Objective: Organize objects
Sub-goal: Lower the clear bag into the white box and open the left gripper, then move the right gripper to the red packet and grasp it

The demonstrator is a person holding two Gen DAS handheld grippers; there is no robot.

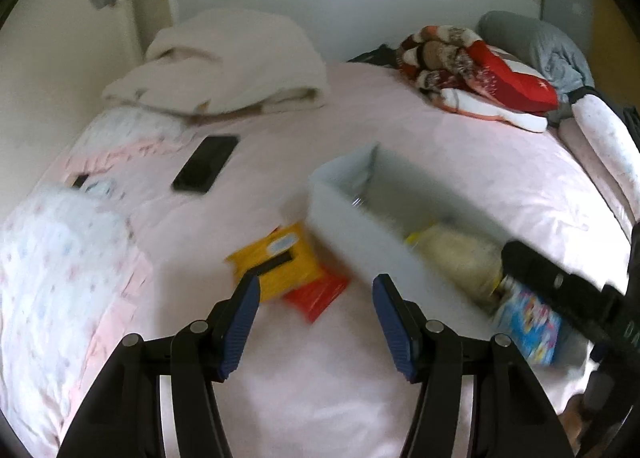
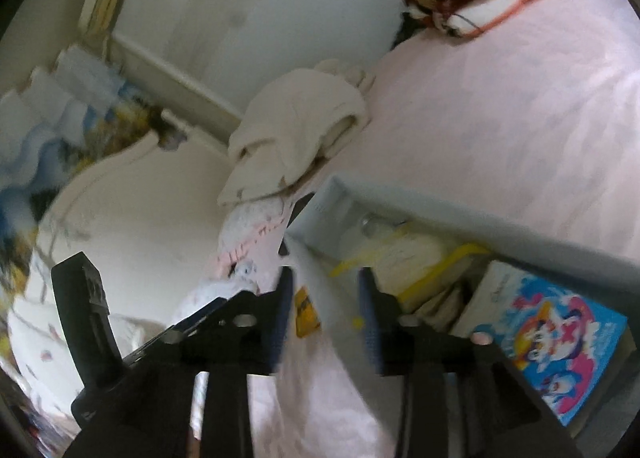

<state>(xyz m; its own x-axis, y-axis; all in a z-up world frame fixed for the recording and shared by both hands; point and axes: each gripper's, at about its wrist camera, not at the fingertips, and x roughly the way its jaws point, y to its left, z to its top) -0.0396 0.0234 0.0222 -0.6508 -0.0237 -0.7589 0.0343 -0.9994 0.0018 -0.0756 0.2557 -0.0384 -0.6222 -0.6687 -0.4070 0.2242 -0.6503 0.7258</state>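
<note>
A white bin (image 1: 352, 234) lies on the pink bed sheet (image 1: 440, 105). Inside it are a pale pouch with yellow trim (image 1: 456, 254) and a blue cartoon box (image 1: 528, 322). A yellow packet (image 1: 280, 258) and a red packet (image 1: 320, 294) lie just left of the bin. My left gripper (image 1: 316, 290) hovers open above these packets, with nothing between its blue pads. My right gripper (image 2: 324, 304) straddles the bin's near wall (image 2: 316, 338), one finger outside and one inside. The wall fills the gap between the pads. The blue cartoon box (image 2: 560, 338) sits right of that gripper.
A black phone (image 1: 206, 163) lies on the sheet left of the bin. Folded cream cloth (image 1: 224, 65) sits at the far edge by the wall. Red patterned clothing (image 1: 472, 65) and grey cloth (image 1: 540, 41) lie at the back right. A patterned pillow (image 1: 60, 258) lies left.
</note>
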